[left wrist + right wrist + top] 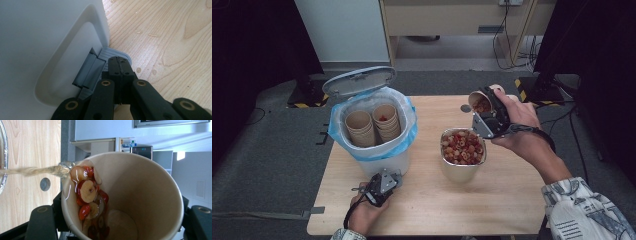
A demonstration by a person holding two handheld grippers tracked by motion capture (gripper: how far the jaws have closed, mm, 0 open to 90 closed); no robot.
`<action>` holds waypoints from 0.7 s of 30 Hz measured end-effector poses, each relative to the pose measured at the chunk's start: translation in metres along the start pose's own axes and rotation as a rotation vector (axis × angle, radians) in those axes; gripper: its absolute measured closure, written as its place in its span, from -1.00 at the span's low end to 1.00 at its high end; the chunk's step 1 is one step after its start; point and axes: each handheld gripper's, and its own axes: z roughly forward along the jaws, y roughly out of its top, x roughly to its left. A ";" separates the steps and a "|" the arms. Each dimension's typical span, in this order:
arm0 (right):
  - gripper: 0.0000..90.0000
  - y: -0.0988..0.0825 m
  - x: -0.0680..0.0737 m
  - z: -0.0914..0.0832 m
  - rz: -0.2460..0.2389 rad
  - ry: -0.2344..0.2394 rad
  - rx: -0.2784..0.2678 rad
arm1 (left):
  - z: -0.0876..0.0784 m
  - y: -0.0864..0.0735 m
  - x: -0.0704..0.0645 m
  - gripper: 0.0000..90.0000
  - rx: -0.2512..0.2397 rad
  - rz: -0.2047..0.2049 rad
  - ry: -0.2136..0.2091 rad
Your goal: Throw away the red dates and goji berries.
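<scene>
Right gripper (488, 111) is clamping a tilted paper cup (130, 195) just above and behind the metal pot (462, 167) — red fruit slices (86, 192) and liquid are spilling over the cup's rim. Left gripper (119, 65), jaws closed on nothing, is pressing the grey pedal (113, 53) at the base of the white bin (372, 122), left of the pot on the surface (492, 200) — lid (358, 80) up, stacked cups (373, 126) inside.

A light wooden table (512, 200) stands on grey carpet (267, 150), with a pale wooden desk (452, 20) behind.
</scene>
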 end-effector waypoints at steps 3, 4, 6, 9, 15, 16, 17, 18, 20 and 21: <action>-0.36 0.001 -0.001 0.000 -0.002 -0.003 -0.006 | 0.000 0.000 0.000 1.00 0.000 0.000 0.000; -0.36 0.001 -0.001 0.000 -0.006 -0.003 -0.007 | 0.000 0.000 0.000 1.00 0.000 0.000 0.000; -0.36 0.001 -0.001 0.000 -0.009 -0.003 -0.008 | 0.000 0.000 0.000 1.00 -0.001 -0.001 -0.001; -0.36 0.002 -0.002 -0.001 -0.009 -0.004 -0.010 | 0.000 0.000 0.000 1.00 0.000 0.000 0.000; -0.36 0.002 -0.005 -0.002 -0.003 -0.012 -0.017 | 0.000 0.000 0.000 1.00 0.000 -0.001 0.000; -0.36 0.002 -0.006 -0.002 -0.007 -0.013 -0.017 | 0.000 0.000 0.000 1.00 0.000 -0.001 -0.001; -0.36 0.003 -0.007 -0.003 0.000 -0.012 -0.015 | 0.000 0.000 0.000 1.00 -0.001 -0.001 -0.001; -0.36 0.003 -0.008 -0.003 -0.007 -0.014 -0.016 | 0.000 0.000 0.000 1.00 0.000 -0.001 -0.001; -0.36 0.003 -0.011 -0.005 -0.005 -0.019 -0.014 | 0.000 0.000 0.000 1.00 0.000 -0.001 0.000; -0.36 0.003 -0.013 -0.005 -0.008 -0.023 -0.018 | 0.000 0.000 0.000 1.00 -0.001 -0.001 0.000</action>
